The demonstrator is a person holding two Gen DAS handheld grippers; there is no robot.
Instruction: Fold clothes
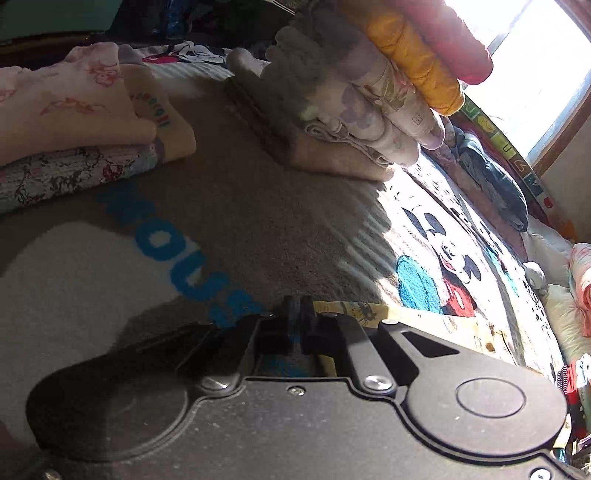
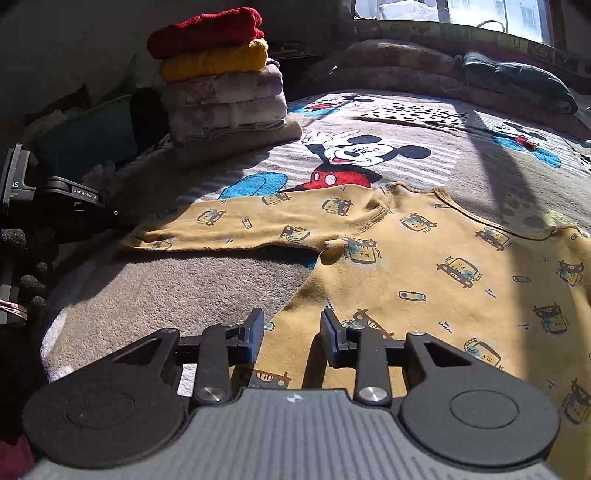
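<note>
A yellow baby garment point(image 2: 424, 266) printed with little cars lies spread flat on a Mickey Mouse blanket point(image 2: 166, 291). Its sleeve point(image 2: 258, 221) stretches out to the left. My left gripper point(image 1: 299, 306) is shut, and the yellow cuff point(image 1: 354, 310) comes out from right beside its fingertips. In the right wrist view that left gripper point(image 2: 116, 216) sits at the sleeve's far end. My right gripper point(image 2: 291, 328) hovers open over the garment's lower left edge, and there is nothing between its fingers.
A tall stack of folded clothes point(image 2: 221, 85), red and mustard on top, stands at the back left. A second folded pile point(image 1: 74, 129) lies on the blanket point(image 1: 258, 203). A dark crumpled garment point(image 2: 517, 81) rests below the window point(image 2: 461, 14).
</note>
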